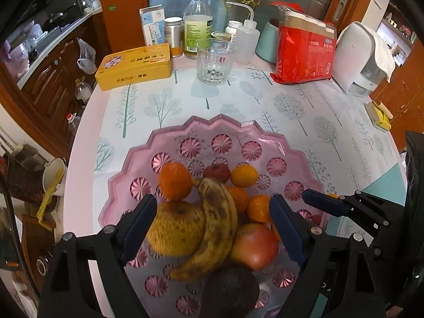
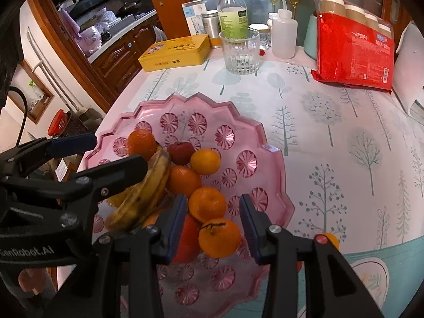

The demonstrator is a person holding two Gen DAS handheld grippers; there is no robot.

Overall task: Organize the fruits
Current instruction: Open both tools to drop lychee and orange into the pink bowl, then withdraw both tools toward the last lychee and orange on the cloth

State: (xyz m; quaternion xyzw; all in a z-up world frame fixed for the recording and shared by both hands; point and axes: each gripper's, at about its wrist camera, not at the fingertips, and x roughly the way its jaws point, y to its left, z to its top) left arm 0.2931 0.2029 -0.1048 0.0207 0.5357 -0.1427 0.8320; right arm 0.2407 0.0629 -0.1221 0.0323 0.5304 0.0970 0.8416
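**Both claws spread over the pink fruit bowl**

The pink fruit bowl (image 1: 278,137) sits on the table (image 1: 291,100), with fruit piled inside it. Over the bowl, the left claw (image 1: 212,212) is spread around a spotted banana (image 1: 217,228) and yellow apple (image 1: 175,230), pinching nothing. The right claw (image 2: 212,212) is spread around tangerines (image 2: 220,238). An avocado (image 1: 230,291) at the bowl's near rim is cut off; the red fruit (image 2: 189,241) is half hidden.
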